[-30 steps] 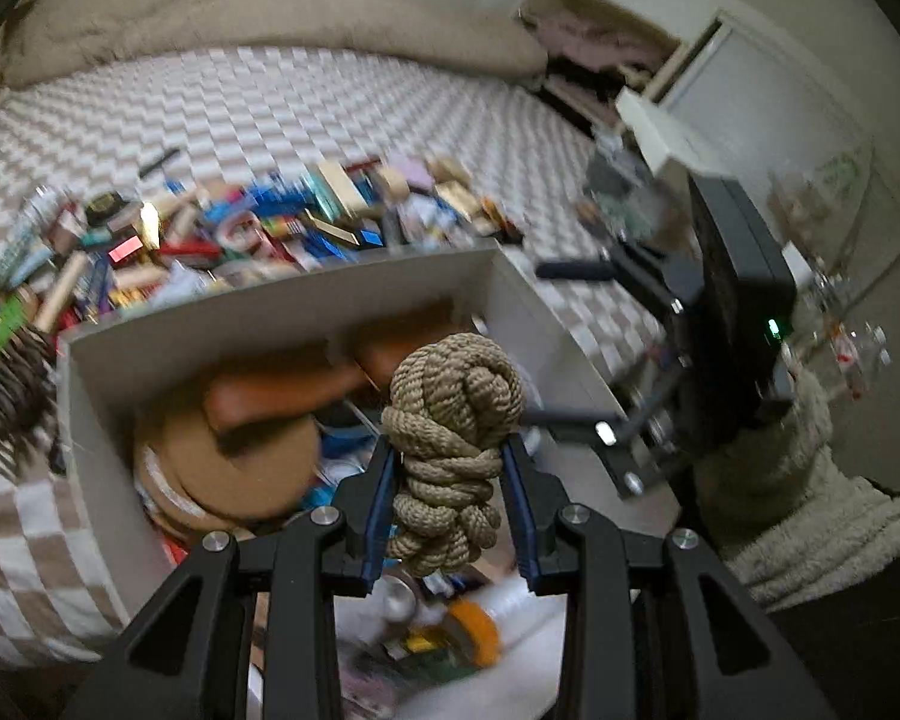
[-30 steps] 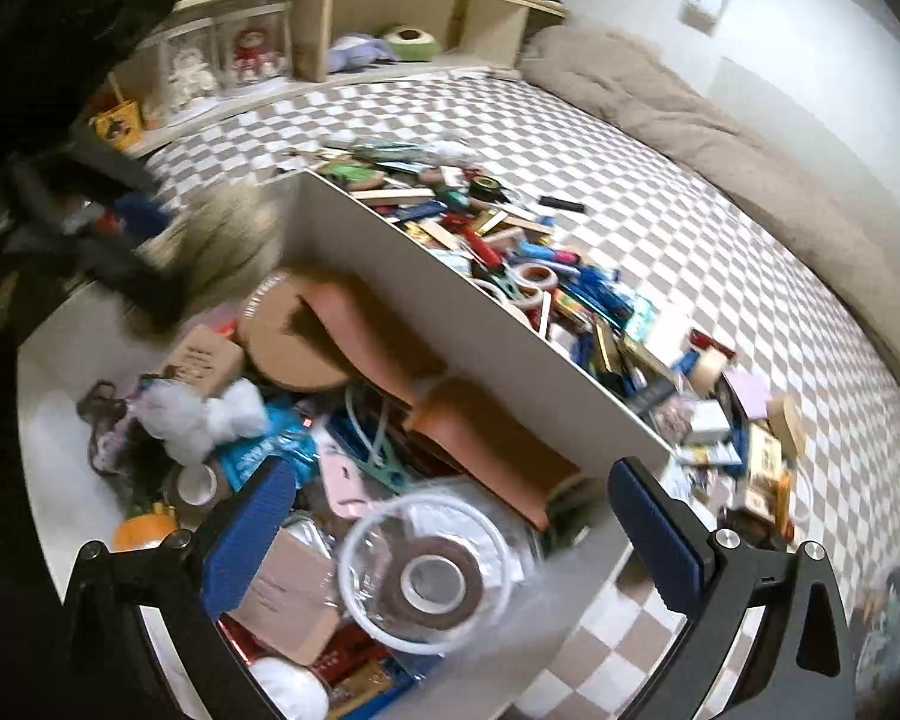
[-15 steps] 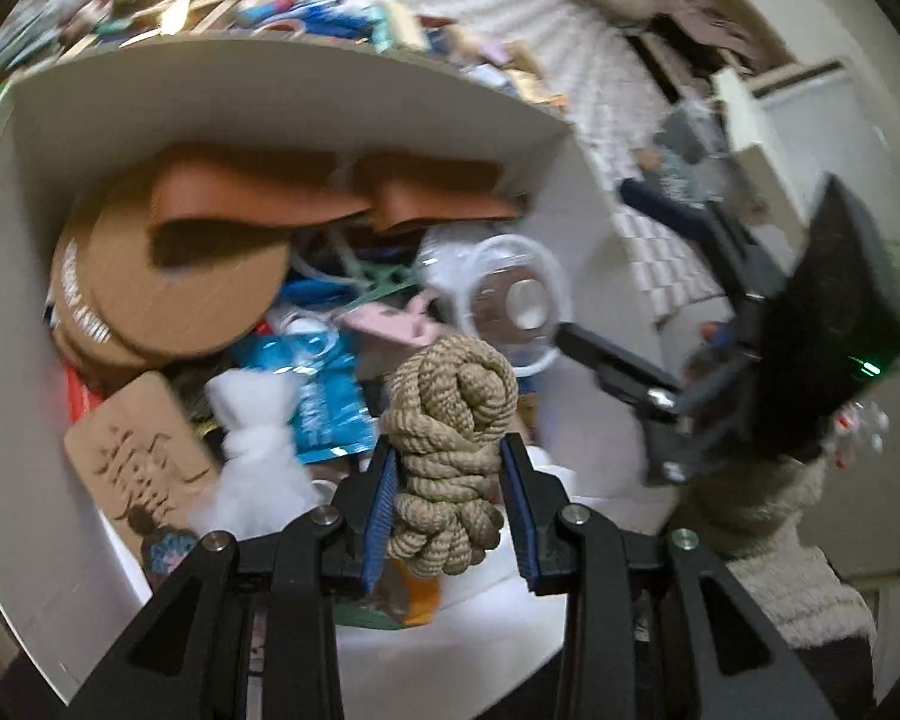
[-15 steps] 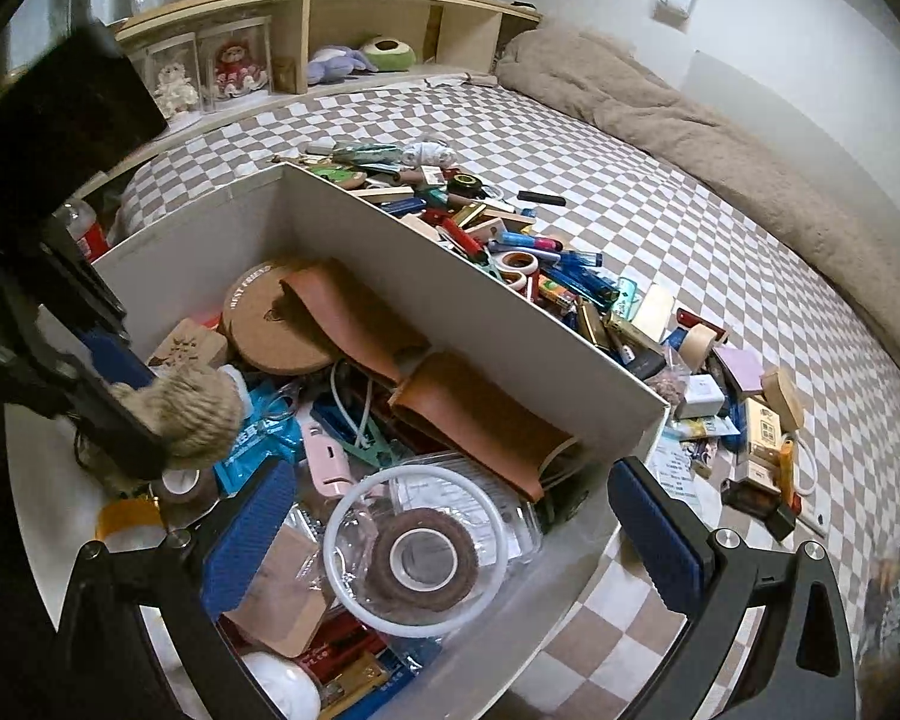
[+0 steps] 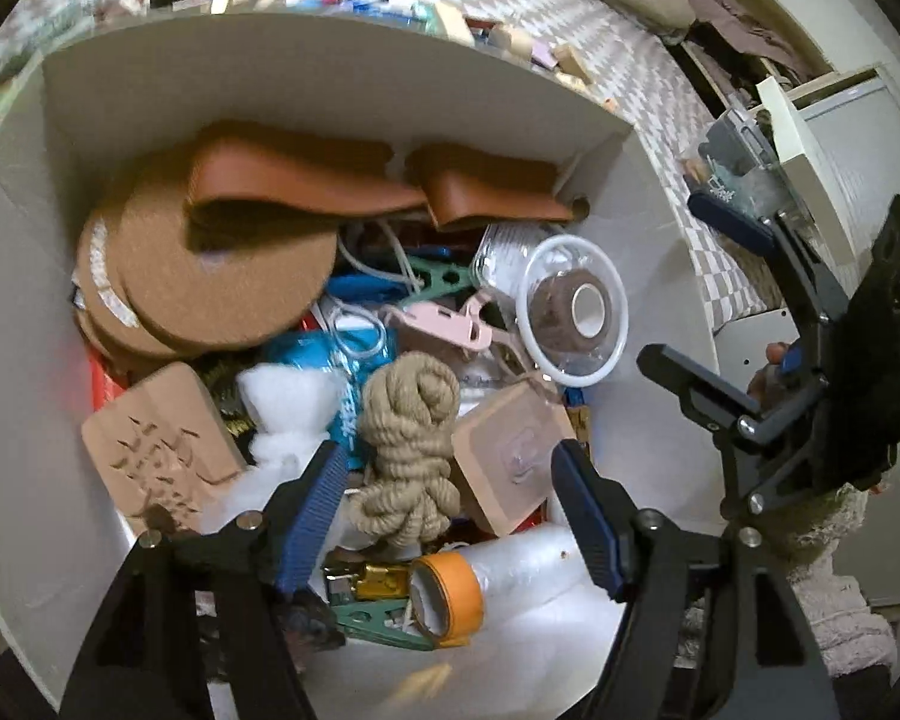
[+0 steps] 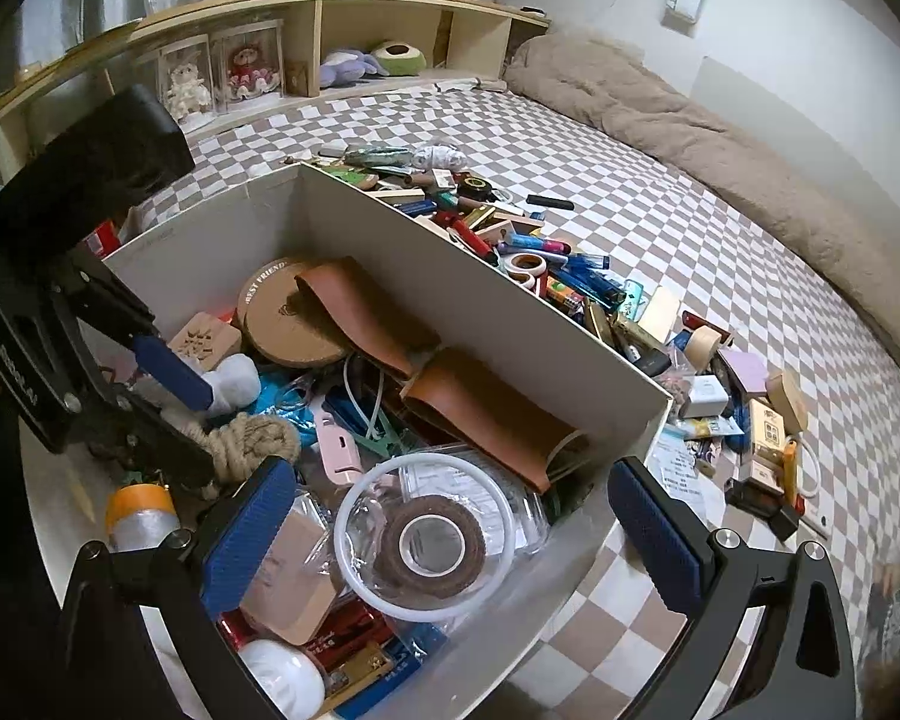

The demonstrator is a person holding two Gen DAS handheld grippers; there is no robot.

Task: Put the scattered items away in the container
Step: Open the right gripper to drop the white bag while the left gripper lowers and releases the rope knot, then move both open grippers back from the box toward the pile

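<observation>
A tan knotted rope (image 5: 411, 447) lies among the items inside the white box (image 5: 330, 78). My left gripper (image 5: 450, 510) is open just above it, with the rope free between the spread blue pads. The rope (image 6: 249, 441) and the left gripper (image 6: 168, 402) also show in the right wrist view. My right gripper (image 6: 456, 531) is open and empty over the box's near corner (image 6: 570, 528), above a clear tub holding a brown tape roll (image 6: 429, 543). Scattered small items (image 6: 570, 282) lie on the checkered bedspread beyond the box's far wall.
The box holds cork discs (image 5: 210, 282), brown leather pieces (image 5: 306, 186), a wooden block (image 5: 156, 438), orange tape (image 5: 450, 591) and white fluff (image 5: 288, 408). A shelf with toys (image 6: 306, 60) and a beige duvet (image 6: 720, 138) border the bed.
My left gripper lowered the rope into the box and opened, letting it go. The right gripper stayed open and barely moved.
</observation>
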